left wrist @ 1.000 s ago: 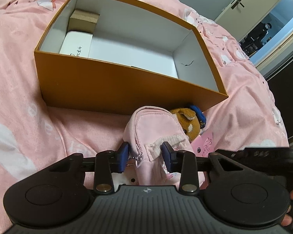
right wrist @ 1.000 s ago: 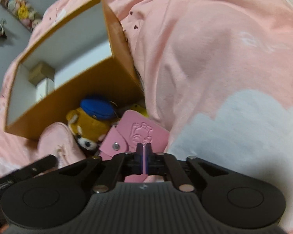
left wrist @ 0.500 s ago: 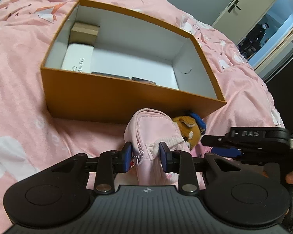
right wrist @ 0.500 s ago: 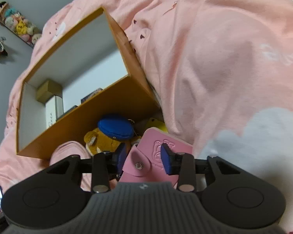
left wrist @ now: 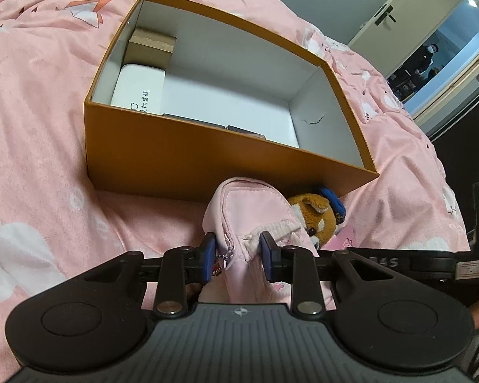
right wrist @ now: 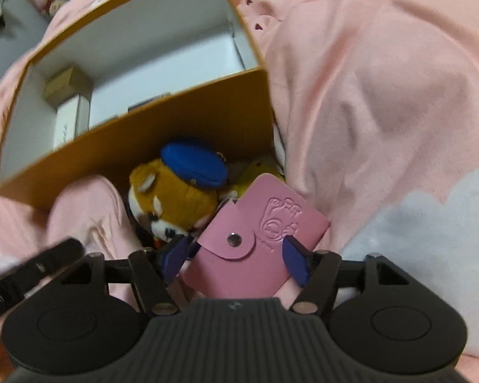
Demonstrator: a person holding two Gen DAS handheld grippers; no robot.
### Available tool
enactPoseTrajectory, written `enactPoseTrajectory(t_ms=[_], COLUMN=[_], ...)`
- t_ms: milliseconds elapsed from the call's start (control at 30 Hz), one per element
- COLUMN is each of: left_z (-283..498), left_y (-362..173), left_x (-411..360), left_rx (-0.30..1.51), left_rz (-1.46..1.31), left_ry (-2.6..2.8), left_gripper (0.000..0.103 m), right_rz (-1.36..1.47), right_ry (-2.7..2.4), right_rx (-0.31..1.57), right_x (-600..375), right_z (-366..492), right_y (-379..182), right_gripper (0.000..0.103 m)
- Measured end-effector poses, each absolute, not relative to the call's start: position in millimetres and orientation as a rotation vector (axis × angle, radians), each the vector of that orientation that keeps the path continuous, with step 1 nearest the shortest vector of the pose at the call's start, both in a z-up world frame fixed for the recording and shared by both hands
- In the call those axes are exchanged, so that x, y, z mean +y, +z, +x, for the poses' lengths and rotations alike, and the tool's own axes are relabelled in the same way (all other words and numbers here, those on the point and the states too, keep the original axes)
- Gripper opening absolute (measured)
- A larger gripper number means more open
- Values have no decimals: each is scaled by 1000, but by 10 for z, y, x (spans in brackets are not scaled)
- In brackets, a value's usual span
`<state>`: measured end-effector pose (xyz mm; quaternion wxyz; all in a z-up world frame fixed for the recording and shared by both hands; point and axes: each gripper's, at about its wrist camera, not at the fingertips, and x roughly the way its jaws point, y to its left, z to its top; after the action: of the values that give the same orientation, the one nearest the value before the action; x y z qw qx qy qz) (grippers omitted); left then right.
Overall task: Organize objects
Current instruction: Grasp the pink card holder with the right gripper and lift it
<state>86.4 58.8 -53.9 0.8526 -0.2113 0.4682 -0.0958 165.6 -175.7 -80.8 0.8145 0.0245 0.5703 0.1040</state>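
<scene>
— What has your left claw got?
— My left gripper pinches the pink pouch — just before the orange box.
— And the right?
— My right gripper is opening (pink wallet between its jaws, unpressed), plush bear beside.

The left tool sits low at center frame, angled downward, blue pads pinching soft material. The right tool, steeply down-tilted, is opening, pads touching nothing.

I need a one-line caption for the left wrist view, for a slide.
Left gripper shut on a pink pouch beside a plush bear, before the orange box.
</scene>
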Motion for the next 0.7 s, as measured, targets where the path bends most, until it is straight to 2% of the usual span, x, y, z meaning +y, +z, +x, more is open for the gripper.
enactPoseTrajectory(t_ms=[67, 200, 333, 367, 433, 467, 600, 633, 700], left_z=[867, 871, 861, 856, 831, 821, 804, 800, 780], left_y=[-564, -598, -601, -597, -580, -570, -542, -539, -518], left_x=[606, 613, 593, 590, 567, 557, 533, 526, 509], left_rx=[989, 996, 995, 994, 986, 982, 964, 961, 952], left_rz=[-453, -446, -437, -439, -434, -425, -419, -415, -407], left_ry=[-201, -181, -182, -191, -206, -210, -239, -243, -253], left_gripper=[33, 32, 32, 32, 32, 32, 32, 32, 32], right_rz=[24, -49, -54, -46, -13, 27, 76, 99, 119], right_ry=[214, 207, 215, 223, 256, 282, 317, 338, 346], right_rx=[1221, 1216, 1209, 1205, 1204, 1211, 1210, 1212, 1195], right_x=[-1701, -1578, -1575, -1612, -1722, -1804, -2061, -2082, -2141], right_z=[1691, 1717, 1735, 1720, 1665, 1635, 1500, 1490, 1423], right_y=[-860, -991, -1052, -1041, -974, -930, -767, -750, -661], right_gripper=[69, 78, 79, 75, 59, 44, 37, 18, 9])
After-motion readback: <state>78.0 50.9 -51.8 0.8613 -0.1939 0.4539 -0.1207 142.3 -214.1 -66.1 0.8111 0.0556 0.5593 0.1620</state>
